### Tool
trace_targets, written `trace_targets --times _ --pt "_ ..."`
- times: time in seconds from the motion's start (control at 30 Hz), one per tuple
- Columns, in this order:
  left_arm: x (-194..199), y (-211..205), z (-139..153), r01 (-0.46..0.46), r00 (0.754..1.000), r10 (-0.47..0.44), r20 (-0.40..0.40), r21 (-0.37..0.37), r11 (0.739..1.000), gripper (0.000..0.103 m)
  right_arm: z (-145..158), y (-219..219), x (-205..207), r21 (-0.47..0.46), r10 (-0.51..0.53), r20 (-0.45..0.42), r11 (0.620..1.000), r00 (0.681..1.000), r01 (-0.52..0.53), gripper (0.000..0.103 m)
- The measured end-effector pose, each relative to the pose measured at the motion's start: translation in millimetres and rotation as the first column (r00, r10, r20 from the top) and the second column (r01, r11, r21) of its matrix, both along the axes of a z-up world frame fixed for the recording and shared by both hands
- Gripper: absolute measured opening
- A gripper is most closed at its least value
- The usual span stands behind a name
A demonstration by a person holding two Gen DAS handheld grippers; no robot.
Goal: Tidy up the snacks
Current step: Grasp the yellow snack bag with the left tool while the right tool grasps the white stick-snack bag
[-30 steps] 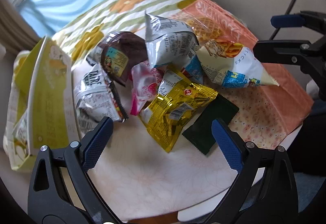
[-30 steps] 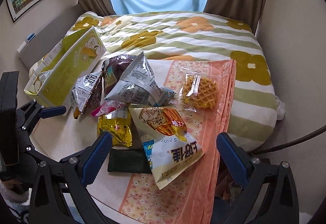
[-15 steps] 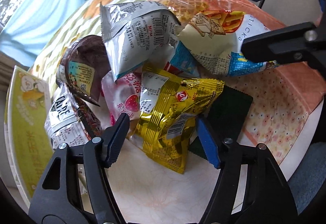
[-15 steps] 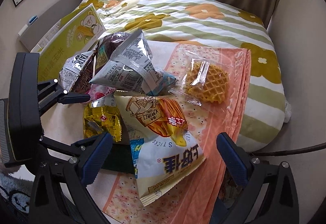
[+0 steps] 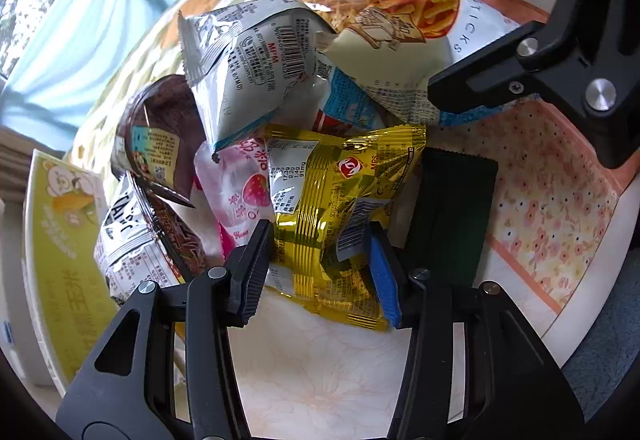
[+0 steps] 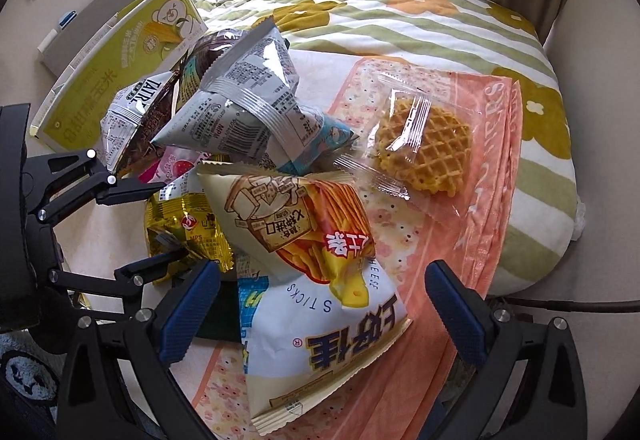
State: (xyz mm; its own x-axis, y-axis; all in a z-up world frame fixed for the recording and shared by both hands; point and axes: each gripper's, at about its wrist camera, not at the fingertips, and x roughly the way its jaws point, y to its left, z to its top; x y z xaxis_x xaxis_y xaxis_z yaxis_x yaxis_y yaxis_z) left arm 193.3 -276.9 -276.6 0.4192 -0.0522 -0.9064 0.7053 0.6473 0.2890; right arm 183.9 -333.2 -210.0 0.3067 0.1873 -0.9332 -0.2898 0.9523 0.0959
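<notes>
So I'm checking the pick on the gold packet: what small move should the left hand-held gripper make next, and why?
Probably finish closing, then lift a little. The left hand-held gripper has just been closing, and its fingers now flank the lower end of the gold packet, seemingly touching it. The packet lies partly under the silver bag, so a gentle lift should ease it free.

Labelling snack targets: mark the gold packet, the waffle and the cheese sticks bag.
gold packet (image 5: 340, 195), left wrist view, middle of the foil front.
waffle (image 6: 426, 147), right wrist view, centre of the grid.
cheese sticks bag (image 6: 320, 280), right wrist view, printed front.
</notes>
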Motion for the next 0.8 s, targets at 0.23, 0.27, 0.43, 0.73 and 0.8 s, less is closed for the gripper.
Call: trace_targets --times 0.23,0.27,0.43,0.73,0.8 --pt "8.7 -1.3 -3.5 0.009 0.998 -0.01 -0.069 -0.012 1.0 0.044 -5.5 1.2 1.1 -0.011 0.008 -0.016 1.0 1.0 -0.008 0.102" --pt "9.1 -0.9 -3.9 0.014 0.997 -0.015 -0.07 -0.013 1.0 0.044 -6.7 2.0 1.2 -0.012 0.012 -0.021 1.0 1.0 -0.012 0.102" --pt "13.1 6.0 -3.1 -0.011 0.996 0.006 -0.092 -0.056 0.998 0.042 -10.7 5.7 0.5 -0.035 0.021 -0.034 0.999 0.999 -0.022 0.102" --pt "14.9 27.6 7.0 -0.128 0.984 0.107 -0.145 -0.144 0.981 0.03 -11.9 10.3 -4.8 -0.077 0.046 -0.023 0.996 0.999 -0.047 0.091" --pt "15.4 31.1 7.7 -0.141 0.982 0.118 -0.151 -0.155 0.978 0.029 -13.6 13.3 -6.0 -0.084 0.055 -0.025 0.995 0.998 -0.057 0.09"
